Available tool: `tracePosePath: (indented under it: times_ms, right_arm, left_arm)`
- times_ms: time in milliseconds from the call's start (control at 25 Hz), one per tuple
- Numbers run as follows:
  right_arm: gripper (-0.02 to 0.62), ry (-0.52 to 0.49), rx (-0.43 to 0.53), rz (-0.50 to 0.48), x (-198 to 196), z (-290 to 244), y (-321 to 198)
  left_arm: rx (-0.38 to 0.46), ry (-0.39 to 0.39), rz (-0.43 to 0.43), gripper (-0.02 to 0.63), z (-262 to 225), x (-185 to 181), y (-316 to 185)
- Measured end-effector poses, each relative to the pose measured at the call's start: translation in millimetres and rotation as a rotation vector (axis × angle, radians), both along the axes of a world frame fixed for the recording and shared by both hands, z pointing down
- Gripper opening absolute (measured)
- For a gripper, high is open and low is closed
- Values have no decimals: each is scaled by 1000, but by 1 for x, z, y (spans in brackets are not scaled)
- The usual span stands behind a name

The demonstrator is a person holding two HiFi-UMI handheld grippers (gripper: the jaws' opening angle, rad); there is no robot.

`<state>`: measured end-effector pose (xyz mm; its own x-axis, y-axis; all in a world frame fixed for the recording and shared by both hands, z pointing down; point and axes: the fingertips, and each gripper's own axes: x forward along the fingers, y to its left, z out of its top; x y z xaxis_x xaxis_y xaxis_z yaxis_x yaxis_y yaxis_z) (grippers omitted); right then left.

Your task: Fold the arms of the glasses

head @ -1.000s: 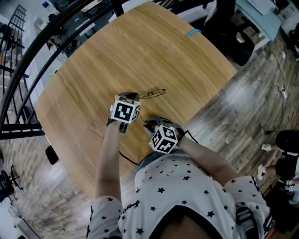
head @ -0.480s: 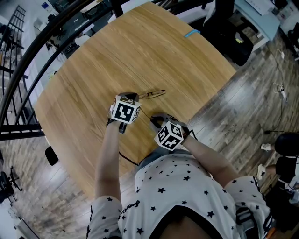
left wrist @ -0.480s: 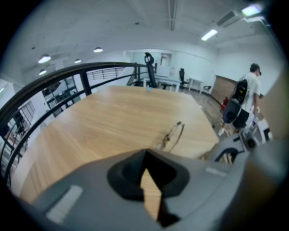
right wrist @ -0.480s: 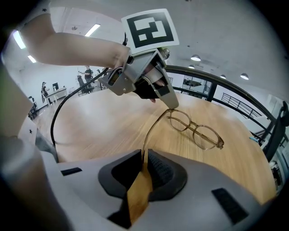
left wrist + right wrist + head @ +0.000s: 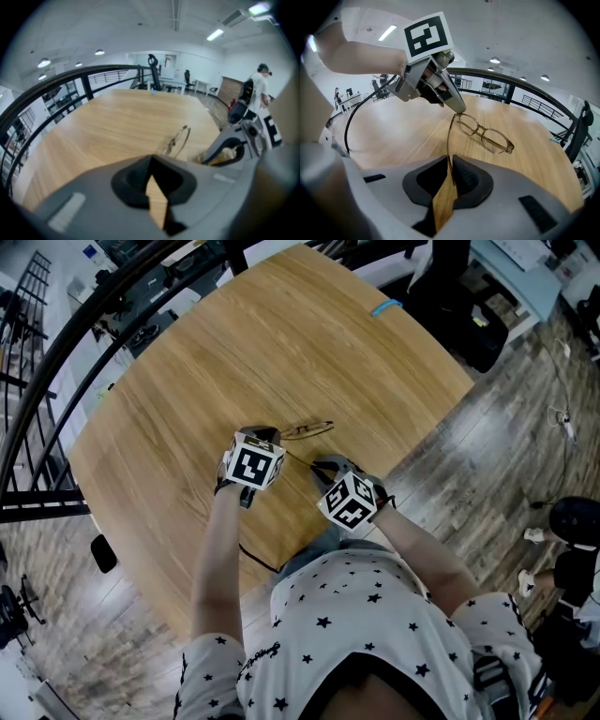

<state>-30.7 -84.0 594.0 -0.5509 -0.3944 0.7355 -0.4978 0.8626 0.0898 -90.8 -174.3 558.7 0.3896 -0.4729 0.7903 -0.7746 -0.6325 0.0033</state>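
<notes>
Pinching the glasses (image 5: 487,135) at one hinge, the closed left gripper (image 5: 457,107) is steadying them on the bench (image 5: 234,352). Right gripper (image 5: 451,176) jaws have just been closing round the outstretched arm (image 5: 448,140), not yet pressing, likely for folding it.

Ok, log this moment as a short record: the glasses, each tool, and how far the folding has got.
scene: round light wooden table with thin translucent brown-framed glasses resting on it
left tool: shut, tip at the frame's near hinge corner
right tool: jaws have just been closing, not pinching yet, a gap shows
between right jaws: near temple arm, swung out from the frame
far arm: cannot tell
fold status: near arm not yet folded
</notes>
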Motion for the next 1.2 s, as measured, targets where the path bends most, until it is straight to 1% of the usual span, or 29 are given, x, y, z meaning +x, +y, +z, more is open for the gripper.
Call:
tracePosePath:
  times_ms: [720, 1000, 1080, 1160, 1200]
  right_arm:
    - [41, 27, 42, 42, 23, -8, -21]
    - [41, 28, 33, 42, 33, -8, -25]
    - [47, 33, 36, 48, 35, -7, -25]
    - [77, 39, 39, 57, 39, -6, -27]
    - [77, 40, 41, 61, 41, -6, -28]
  left_arm:
    - [0, -34, 49, 8, -2, 5, 4]
    - [20, -17, 53, 9, -11, 13, -1]
    - [18, -18, 56, 9, -10, 16, -1]
    - [14, -31, 67, 9, -7, 19, -2]
    - [12, -40, 76, 9, -5, 20, -1]
